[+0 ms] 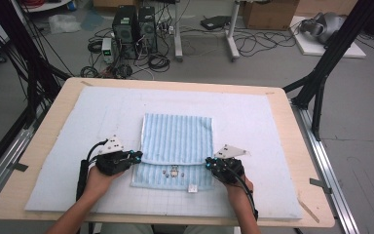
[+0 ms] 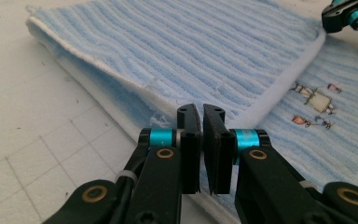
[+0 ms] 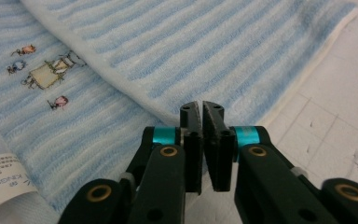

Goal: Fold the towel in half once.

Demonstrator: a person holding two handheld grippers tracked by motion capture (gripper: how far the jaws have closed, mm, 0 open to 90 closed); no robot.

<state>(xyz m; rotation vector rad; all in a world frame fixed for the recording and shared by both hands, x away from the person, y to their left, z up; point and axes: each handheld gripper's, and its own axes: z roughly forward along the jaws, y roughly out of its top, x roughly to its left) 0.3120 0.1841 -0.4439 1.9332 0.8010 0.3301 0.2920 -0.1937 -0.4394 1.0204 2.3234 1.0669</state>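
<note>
Towel point(image 1: 177, 141) lies mid-desk on white mat point(image 1: 253, 117), partly folded. Left tool point(image 1: 137, 157) pinched on left fold corner, right tool point(image 1: 208, 165) pinched on right corner. Risk: thin bite slips when lifted, or uneven pull skews fold.

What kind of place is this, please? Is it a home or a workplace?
Most likely a workplace, probably a lab for recording. Computer towers stand on the floor among loose cables, cardboard boxes sit behind, and the table stands within a black frame.
</note>
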